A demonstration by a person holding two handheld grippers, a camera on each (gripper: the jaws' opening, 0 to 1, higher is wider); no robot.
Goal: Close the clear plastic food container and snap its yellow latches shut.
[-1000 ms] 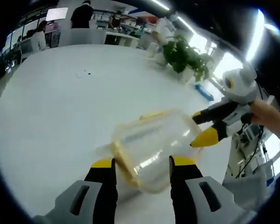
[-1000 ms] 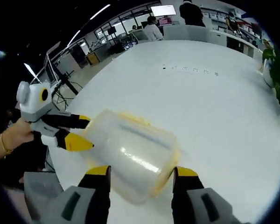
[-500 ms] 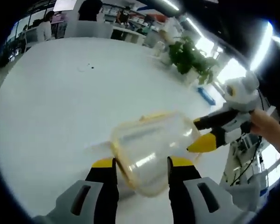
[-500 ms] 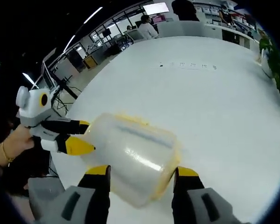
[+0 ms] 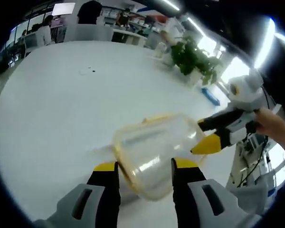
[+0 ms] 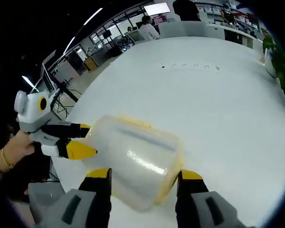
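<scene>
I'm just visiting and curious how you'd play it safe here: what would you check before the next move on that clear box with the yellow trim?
1. Clear plastic food container is on the white table, well in from the far edges: ok.
2. Lid seated all round on the container: cannot tell, the plastic is blurred and glary.
3. Yellow latches snapped shut: cannot tell; yellow trim shows along the rim, but the latch positions are unclear.
4. Left gripper straddles one end of the container, jaws apart: ok.
5. Right gripper straddles the other end, jaws apart: ok.
6. Either gripper actually touching the container: cannot tell.
</scene>
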